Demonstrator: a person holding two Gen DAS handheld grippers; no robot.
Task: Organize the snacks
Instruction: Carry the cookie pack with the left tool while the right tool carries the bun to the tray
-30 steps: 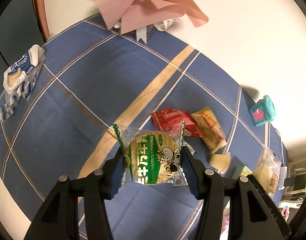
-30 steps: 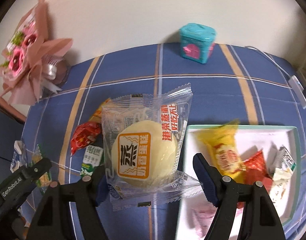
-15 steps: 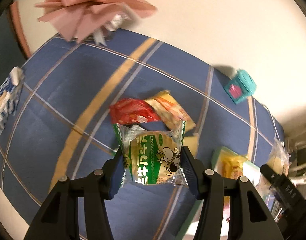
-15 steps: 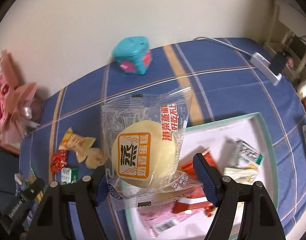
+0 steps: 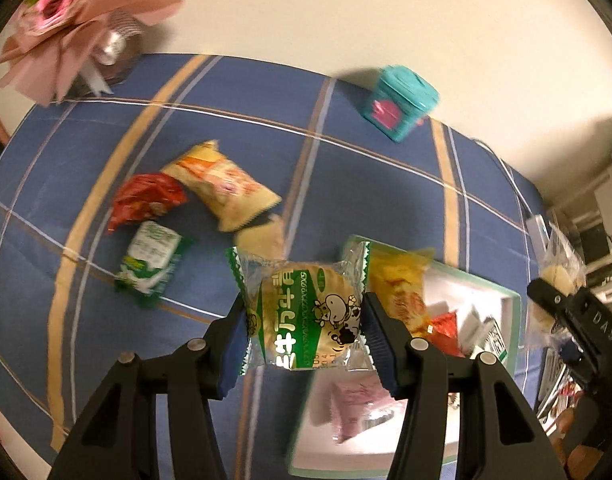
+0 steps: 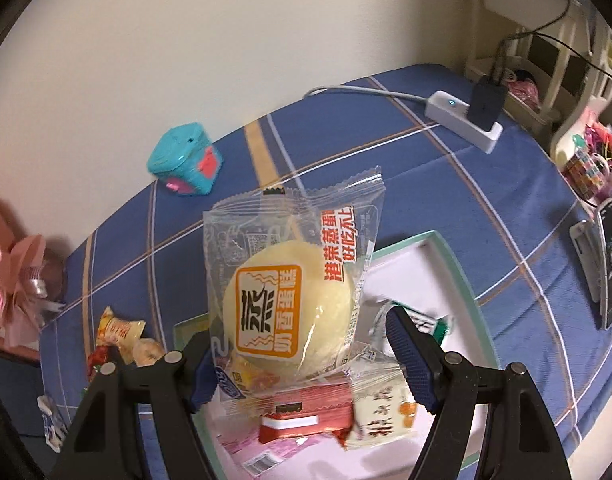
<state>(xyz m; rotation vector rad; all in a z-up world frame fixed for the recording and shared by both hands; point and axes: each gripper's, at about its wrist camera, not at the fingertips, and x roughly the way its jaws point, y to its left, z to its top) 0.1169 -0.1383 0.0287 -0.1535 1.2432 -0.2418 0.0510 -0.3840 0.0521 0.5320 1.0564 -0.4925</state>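
Left wrist view shows the left gripper [image 5: 304, 322] with its jaws pressed on both sides of a green cake packet [image 5: 302, 312], held above the near-left rim of the white tray [image 5: 502, 294]. Loose snacks lie on the blue checked cloth [image 5: 366, 184] toward its left side: a red packet [image 5: 146, 200], an orange packet [image 5: 222, 186] touching it, a green-and-white packet [image 5: 152, 258] just below the red one. A teal box [image 5: 400, 106] stands near the cloth's far edge and a pink bouquet [image 5: 72, 20] at the far left corner.

In the right wrist view, the right gripper [image 6: 302, 354] holds a clear-wrapped yellow bun [image 6: 290, 304] over the tray [image 6: 462, 276]; the left pad presses the wrapper, the right pad touches only its loose edge. Below it in the tray lie a red box [image 6: 306, 412] and other packets. A white power strip [image 6: 462, 120] sits at the cloth's far right corner.
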